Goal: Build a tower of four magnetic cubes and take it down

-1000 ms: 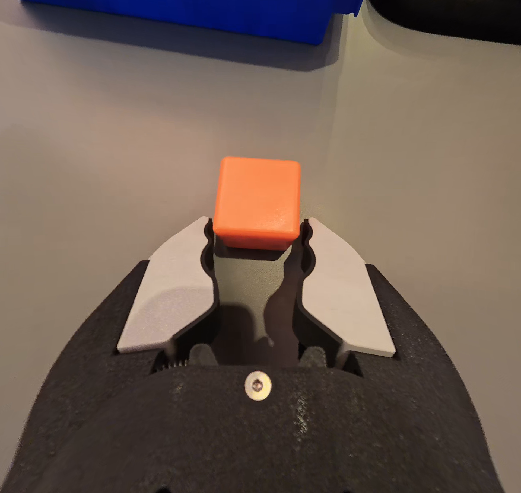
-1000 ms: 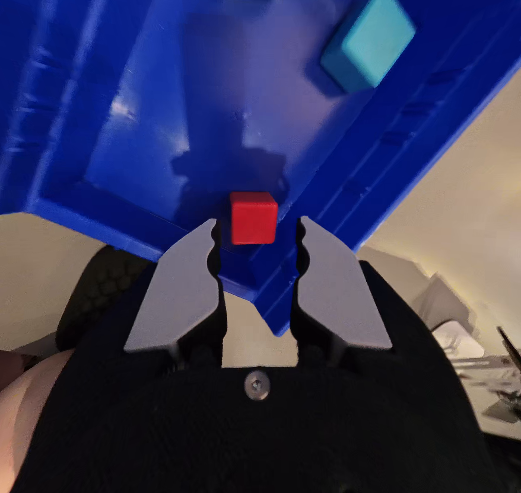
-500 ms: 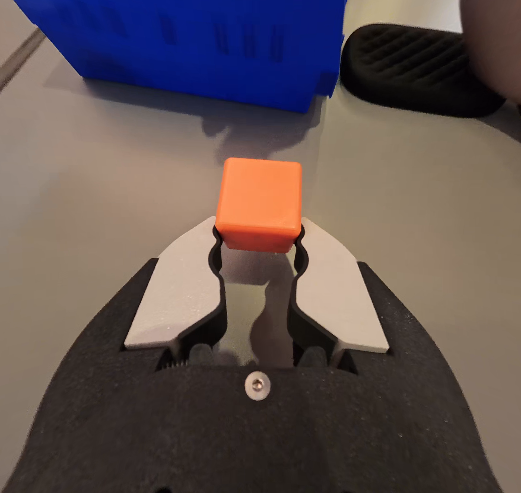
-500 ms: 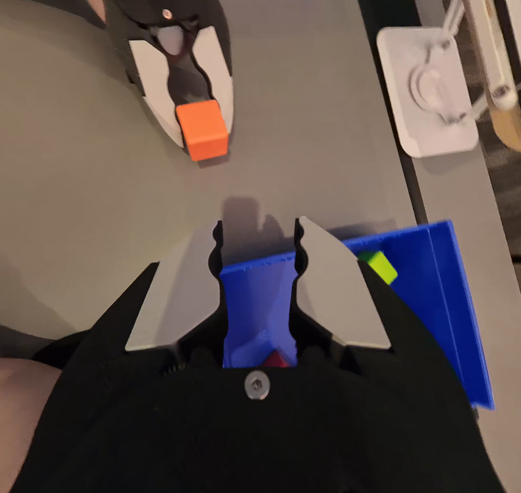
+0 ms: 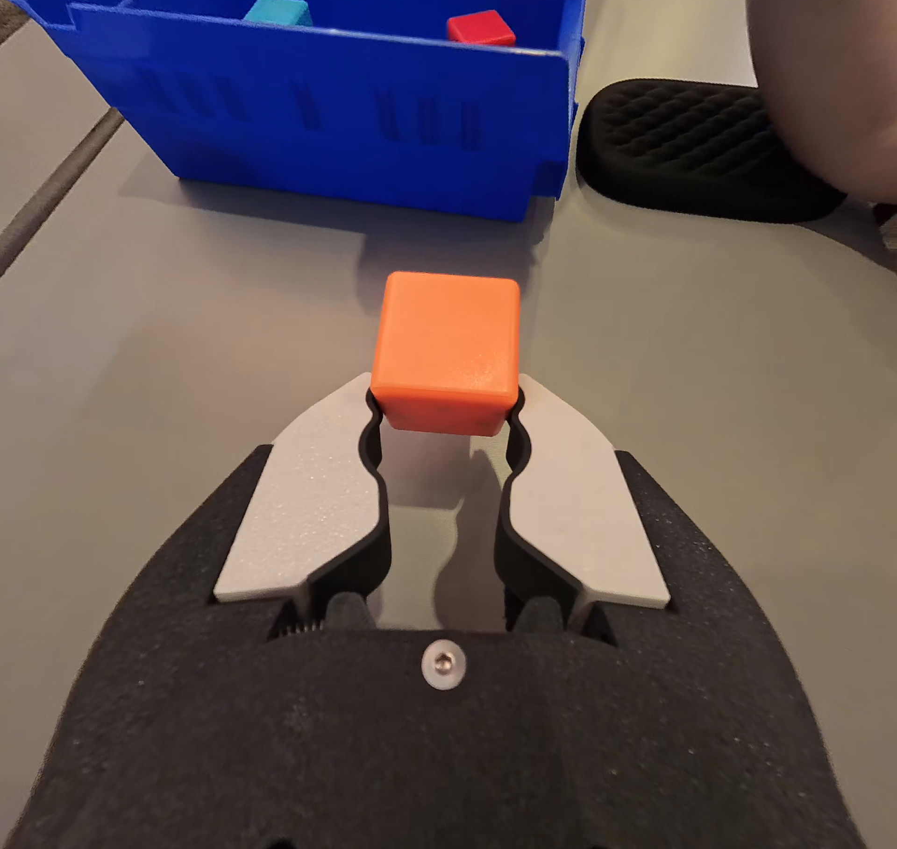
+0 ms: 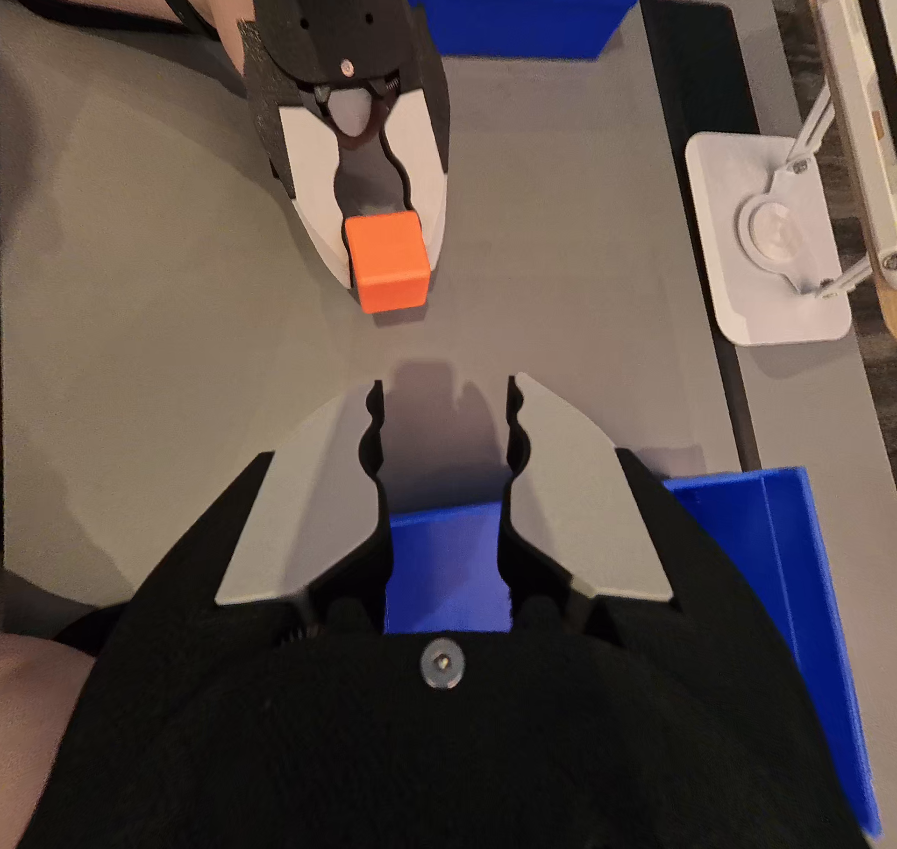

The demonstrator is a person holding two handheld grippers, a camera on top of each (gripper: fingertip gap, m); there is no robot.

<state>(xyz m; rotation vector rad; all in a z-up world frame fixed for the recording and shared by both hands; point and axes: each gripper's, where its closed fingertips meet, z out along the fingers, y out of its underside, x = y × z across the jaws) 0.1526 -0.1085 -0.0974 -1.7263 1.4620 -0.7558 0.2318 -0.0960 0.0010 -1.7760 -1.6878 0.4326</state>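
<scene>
orange cube point(image 5: 444, 357) now lifted, between fingers point(image 5: 320, 476)

Blue bin point(image 5: 340, 112): far wall cut by top edge in left wrist view; near wall hides the floor and lower halves of teal cube point(image 5: 277, 11) and red cube point(image 5: 480, 27). Orange cube point(image 5: 444, 355): underside hidden there, so contact with the table point(image 5: 170, 340) can't be confirmed. Black pad point(image 5: 689, 151) partly covered by a person's arm point(image 5: 825, 64), itself cut by the right edge. Right wrist view: right gripper point(image 6: 444, 384) body hides most of the bin interior, no cubes visible inside; second blue bin point(image 6: 524, 5) cropped at top; white stand point(image 6: 767, 238) runs off right edge, upper part unidentifiable.
</scene>
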